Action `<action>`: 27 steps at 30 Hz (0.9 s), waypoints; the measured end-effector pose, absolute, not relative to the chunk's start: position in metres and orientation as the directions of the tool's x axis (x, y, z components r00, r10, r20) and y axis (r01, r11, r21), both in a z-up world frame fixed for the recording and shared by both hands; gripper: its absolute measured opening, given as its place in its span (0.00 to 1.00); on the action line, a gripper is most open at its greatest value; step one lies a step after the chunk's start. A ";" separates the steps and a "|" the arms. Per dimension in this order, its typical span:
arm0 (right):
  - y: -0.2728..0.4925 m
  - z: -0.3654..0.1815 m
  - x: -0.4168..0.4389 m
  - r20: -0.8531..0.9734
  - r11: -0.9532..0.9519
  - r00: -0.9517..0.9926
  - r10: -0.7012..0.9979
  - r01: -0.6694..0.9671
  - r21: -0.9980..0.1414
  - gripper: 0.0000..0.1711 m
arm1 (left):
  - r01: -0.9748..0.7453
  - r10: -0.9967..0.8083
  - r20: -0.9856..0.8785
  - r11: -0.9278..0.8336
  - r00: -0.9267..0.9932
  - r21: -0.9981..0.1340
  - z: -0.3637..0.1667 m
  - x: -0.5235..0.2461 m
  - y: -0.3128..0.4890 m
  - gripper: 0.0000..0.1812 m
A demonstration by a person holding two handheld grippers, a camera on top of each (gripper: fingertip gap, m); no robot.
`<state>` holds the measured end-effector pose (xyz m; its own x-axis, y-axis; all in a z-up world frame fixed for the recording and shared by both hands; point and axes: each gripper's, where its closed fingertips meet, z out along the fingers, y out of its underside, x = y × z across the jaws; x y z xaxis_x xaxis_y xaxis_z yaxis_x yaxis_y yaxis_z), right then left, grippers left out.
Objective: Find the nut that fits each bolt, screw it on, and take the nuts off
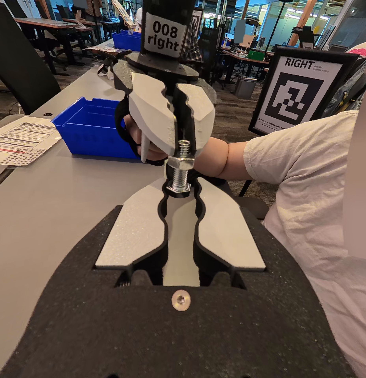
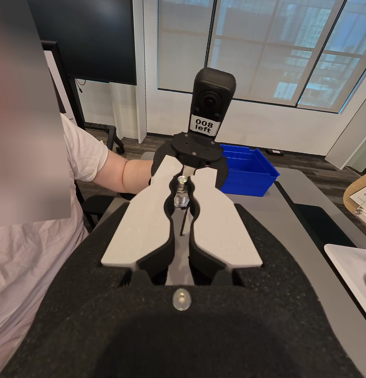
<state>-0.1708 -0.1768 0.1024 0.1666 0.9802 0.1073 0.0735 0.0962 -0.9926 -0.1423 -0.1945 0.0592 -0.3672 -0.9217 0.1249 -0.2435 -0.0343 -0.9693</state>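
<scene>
The left gripper (image 1: pixel 179 191) is closed on the head of a silver bolt (image 1: pixel 179 178), which is held up above the grey table (image 1: pixel 55 194). The bolt's far end is pinched by the right gripper (image 1: pixel 183 148), just past a nut (image 1: pixel 181 162) that sits on the thread about halfway along. In the left wrist view the whole bolt can be seen from the side, with bare thread on both sides of the nut. In the right wrist view the bolt (image 2: pixel 180 194) is seen almost end-on between the right gripper's (image 2: pixel 181 202) tips, so the nut (image 2: pixel 181 203) hides much of the thread, and the left gripper (image 2: pixel 183 180) is seen closed around the far end. The person's arm (image 1: pixel 217 159) is seen behind the bolt in the left wrist view, and a sleeve (image 1: pixel 296 163) fills the right side. A blue bin (image 1: pixel 90 131) stands on the table behind the grippers, and a printed sheet (image 1: pixel 20 141) lies to its left. A framed sign (image 1: pixel 296 92) stands at the back right. Only the right wrist view shows the big windows (image 2: pixel 280 51) and a dark screen (image 2: pixel 86 36).
</scene>
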 end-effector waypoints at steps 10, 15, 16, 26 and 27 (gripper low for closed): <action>-0.177 0.100 -0.171 0.081 0.071 0.147 0.986 0.072 -0.995 0.05 | -0.238 -0.940 0.064 0.018 -0.336 -0.971 0.057 -0.140 -0.192 0.08; -0.164 0.112 -0.162 0.113 0.105 0.268 0.957 0.043 -0.993 0.21 | -0.205 -0.967 0.028 0.025 -0.255 -0.978 0.062 -0.137 -0.181 0.08; -0.162 0.113 -0.159 0.115 0.107 0.297 0.948 0.045 -0.993 0.21 | -0.192 -0.974 0.025 0.019 -0.223 -0.981 0.064 -0.137 -0.176 0.08; -0.152 0.110 -0.155 0.012 0.013 0.303 0.953 -0.001 -1.000 0.15 | -0.134 -0.977 0.036 -0.007 -0.211 -0.991 0.078 -0.140 -0.177 0.08; -0.153 0.111 -0.153 -0.006 0.000 0.290 0.957 -0.020 -1.000 0.14 | -0.132 -0.975 0.042 -0.014 -0.217 -0.991 0.079 -0.141 -0.178 0.08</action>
<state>-0.1530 -0.1526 0.1114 0.2896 0.9571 -0.0064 -0.0205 -0.0005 -0.9998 -0.1405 -0.1783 0.0793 -0.2167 -0.9753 0.0424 -0.1321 -0.0138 -0.9911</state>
